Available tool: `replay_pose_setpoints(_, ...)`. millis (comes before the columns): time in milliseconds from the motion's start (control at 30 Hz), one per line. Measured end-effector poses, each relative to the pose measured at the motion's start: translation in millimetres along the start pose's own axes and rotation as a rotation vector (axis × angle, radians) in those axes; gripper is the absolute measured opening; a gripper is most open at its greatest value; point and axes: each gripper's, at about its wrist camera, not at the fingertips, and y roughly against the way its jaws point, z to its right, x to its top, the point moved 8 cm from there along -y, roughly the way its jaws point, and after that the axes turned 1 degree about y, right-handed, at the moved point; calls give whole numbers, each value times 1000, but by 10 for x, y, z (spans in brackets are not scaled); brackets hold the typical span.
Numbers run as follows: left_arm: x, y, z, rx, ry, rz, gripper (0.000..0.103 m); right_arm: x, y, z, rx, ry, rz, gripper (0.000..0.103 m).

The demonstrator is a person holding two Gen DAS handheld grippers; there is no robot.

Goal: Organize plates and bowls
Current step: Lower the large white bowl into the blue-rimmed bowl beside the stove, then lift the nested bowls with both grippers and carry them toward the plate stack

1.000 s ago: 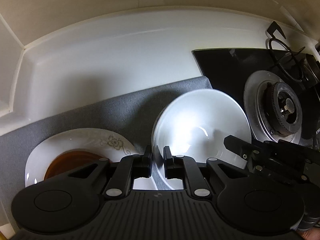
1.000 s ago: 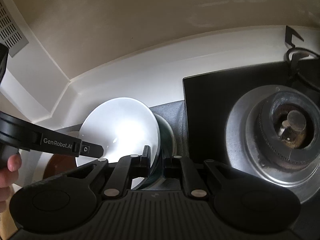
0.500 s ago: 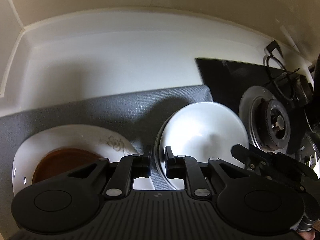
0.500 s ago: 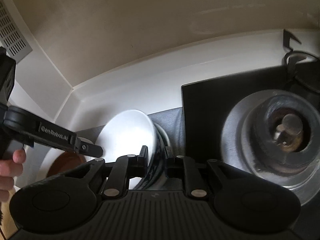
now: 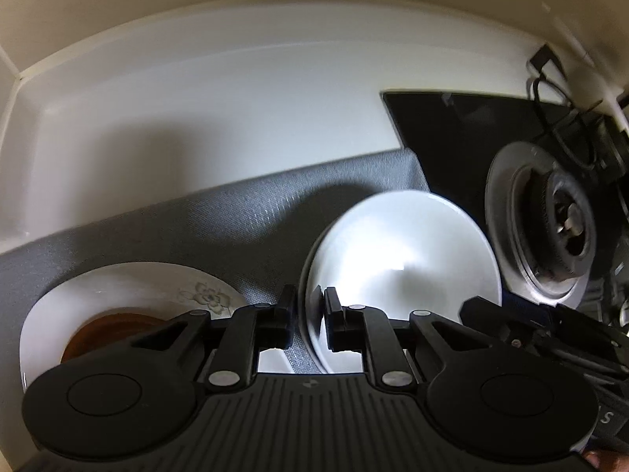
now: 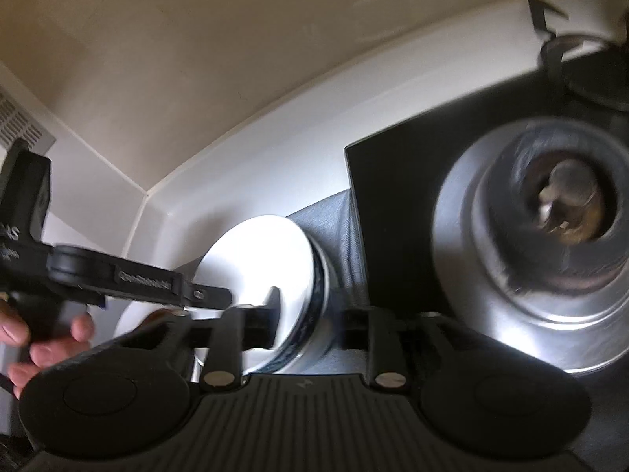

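Note:
A white bowl (image 5: 401, 267) is tilted over the grey mat (image 5: 204, 228). My left gripper (image 5: 308, 310) is shut on its near-left rim. In the right wrist view the same white bowl (image 6: 259, 259) sits nested in a blue-patterned bowl (image 6: 318, 299), and my right gripper (image 6: 312, 324) has opened wide around their rim, no longer pinching. A white floral plate (image 5: 133, 291) with a brown dish (image 5: 106, 330) on it lies at the left on the mat. The left gripper's body (image 6: 118, 275) shows in the right wrist view.
A black glass hob (image 5: 464, 133) with a gas burner (image 5: 550, 228) lies to the right; the burner (image 6: 550, 228) also fills the right wrist view. A white counter and cream wall corner stand behind the mat.
The right gripper's jaws have spread apart from the bowls' rim. The left gripper keeps its hold on the white bowl, which has tilted further. Both views are blurred by motion.

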Motion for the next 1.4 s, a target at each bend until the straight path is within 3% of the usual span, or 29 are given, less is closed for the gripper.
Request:
replay_pose_setpoints(33,-9,8,24,13,-17,8,16,-10,-25,18,-1,-17,-4,44)
replay_pose_setpoints(100,-57,41,80,30,-66,16,16,-21,-23,36,-39,-18,-5,33)
replay_pose_setpoints(133,-96,67,99,24,-78,13,16,-34,-9,41,-71,5,-16,23)
replay_pose_setpoints(167,-146,97,117,11,-81,7,16,-51,15,32,-87,27,-28,22)
replay_pose_setpoints(300,-343,120,180,-21,-86,-8,16,-154,145,52,-100,69,-48,22)
replay_pose_setpoints(400,-381,28,213,-4,-76,0,18,-194,123,67,-82,68,-62,31)
replay_pose_setpoints(500,-400,-20,283,20,-89,1,30,-244,3,45,-107,90,-94,35)
replay_pose_setpoints(633,-432,25,306,34,-103,-6,27,-269,22,36,-133,99,-86,28)
replay_pose_setpoints(733,-464,126,290,35,-100,-3,24,-295,126,29,-102,79,-84,22)
replay_pose_setpoints(967,-511,439,301,77,-97,60,23,-306,306,-182,-113,120,-61,19)
replay_pose_setpoints(1167,-617,299,315,54,-83,-6,22,-410,287,-73,-128,69,-102,18)
replay_pose_setpoints(1400,-716,400,341,27,-50,-44,22,-460,451,-86,-117,40,-117,19)
